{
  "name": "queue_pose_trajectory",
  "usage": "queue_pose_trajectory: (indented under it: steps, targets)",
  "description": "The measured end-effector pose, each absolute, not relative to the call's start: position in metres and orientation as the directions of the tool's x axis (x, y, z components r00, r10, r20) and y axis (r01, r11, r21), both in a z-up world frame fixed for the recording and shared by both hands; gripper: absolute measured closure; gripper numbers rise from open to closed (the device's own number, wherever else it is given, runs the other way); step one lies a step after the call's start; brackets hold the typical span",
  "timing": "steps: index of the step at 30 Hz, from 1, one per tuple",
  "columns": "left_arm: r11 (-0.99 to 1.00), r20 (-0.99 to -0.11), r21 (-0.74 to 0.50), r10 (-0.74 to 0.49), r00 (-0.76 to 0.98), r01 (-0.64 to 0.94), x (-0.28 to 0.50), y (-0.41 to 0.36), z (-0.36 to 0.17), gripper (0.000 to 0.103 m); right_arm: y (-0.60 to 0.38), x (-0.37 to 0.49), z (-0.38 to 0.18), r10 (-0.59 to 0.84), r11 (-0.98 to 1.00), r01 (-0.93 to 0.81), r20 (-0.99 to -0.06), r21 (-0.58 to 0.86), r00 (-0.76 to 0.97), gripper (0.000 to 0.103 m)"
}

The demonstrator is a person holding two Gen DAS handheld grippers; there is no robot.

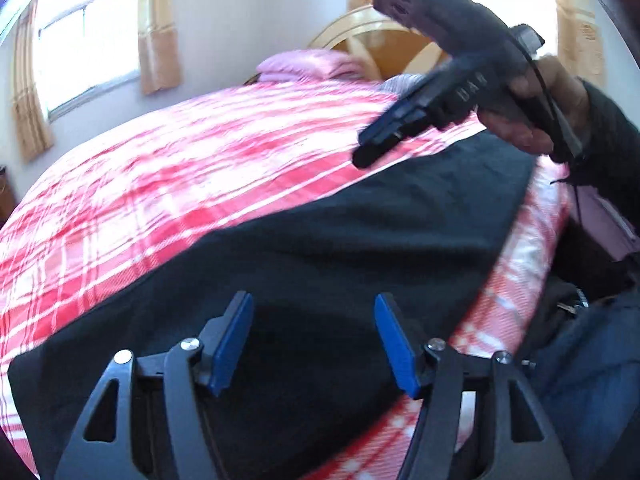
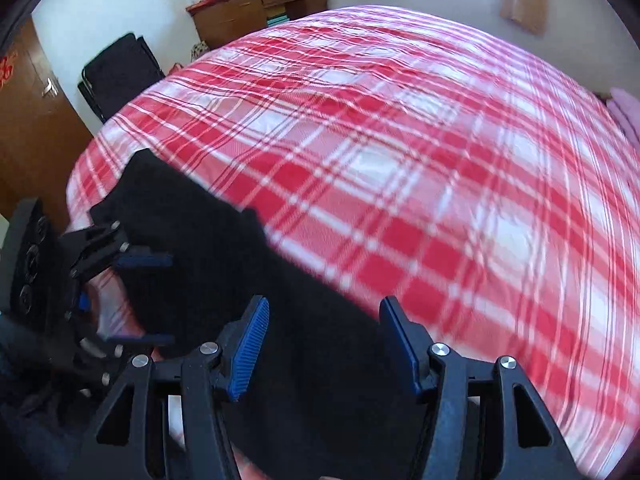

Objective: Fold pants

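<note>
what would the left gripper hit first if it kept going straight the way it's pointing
Most likely the black pants spread on the plaid bedcover. The left gripper points down at them with open, empty jaws; how far above the cloth it is remains unclear.

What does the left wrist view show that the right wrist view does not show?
Only the left wrist view shows the headboard, the person's hand holding the right gripper, and the long black pants lying flat. Only the right wrist view shows the wooden desk, the door and the black chair. Both show the pants, the red plaid bedcover, a window and both grippers, the left gripper open and empty.
</note>
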State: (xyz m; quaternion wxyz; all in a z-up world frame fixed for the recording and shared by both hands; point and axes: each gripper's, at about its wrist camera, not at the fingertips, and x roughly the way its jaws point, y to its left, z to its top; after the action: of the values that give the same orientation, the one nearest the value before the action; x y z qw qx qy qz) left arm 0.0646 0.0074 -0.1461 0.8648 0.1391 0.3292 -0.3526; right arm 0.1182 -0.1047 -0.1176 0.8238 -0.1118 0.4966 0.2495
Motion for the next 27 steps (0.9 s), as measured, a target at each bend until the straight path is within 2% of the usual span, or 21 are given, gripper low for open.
queue_pose_trajectory:
  steps: [3, 5, 6, 12, 13, 15, 17, 24, 27]
  targets:
    - [0.693, -0.705, -0.006, -0.514, 0.488, 0.721, 0.065, 0.003, -0.161, 0.037, -0.087, 0.145, -0.124, 0.33, 0.844, -0.524, -0.88, 0.113, 0.341, 0.044]
    - [0.663, -0.726, 0.012, -0.509, 0.462, 0.749, 0.058, 0.0, -0.169, 0.034, -0.078, 0.161, -0.129, 0.361, 0.844, -0.511, -0.877, 0.163, 0.316, 0.044]
    - [0.646, -0.73, 0.021, -0.512, 0.453, 0.763, 0.055, -0.002, -0.17, 0.03, -0.076, 0.167, -0.132, 0.384, 0.842, -0.501, -0.874, 0.199, 0.299, 0.044]
    - [0.63, -0.736, -0.069, -0.556, 0.387, 0.773, 0.06, 0.004, -0.169, 0.03, -0.066, 0.192, -0.161, 0.561, 0.799, -0.354, -0.813, 0.485, 0.153, 0.046]
    - [0.628, -0.736, -0.072, -0.558, 0.383, 0.775, 0.061, 0.006, -0.168, 0.03, -0.065, 0.193, -0.164, 0.566, 0.798, -0.338, -0.812, 0.498, 0.14, 0.048]
    - [0.624, -0.738, -0.074, -0.559, 0.378, 0.778, 0.062, 0.006, -0.169, 0.029, -0.061, 0.193, -0.171, 0.573, 0.796, -0.314, -0.812, 0.518, 0.112, 0.063]
    - [0.616, -0.743, -0.077, -0.56, 0.367, 0.784, 0.06, 0.006, -0.169, 0.027, -0.059, 0.195, -0.176, 0.594, 0.784, -0.289, -0.799, 0.549, 0.094, 0.067]
    - [0.599, -0.74, -0.063, -0.565, 0.365, 0.798, 0.049, 0.003, -0.17, 0.027, -0.061, 0.203, -0.193, 0.662, 0.739, -0.195, -0.749, 0.644, 0.034, 0.097]
    - [0.59, -0.743, -0.051, -0.561, 0.365, 0.806, 0.045, 0.001, -0.169, 0.027, -0.058, 0.19, -0.179, 0.669, 0.729, -0.252, -0.74, 0.637, 0.068, 0.099]
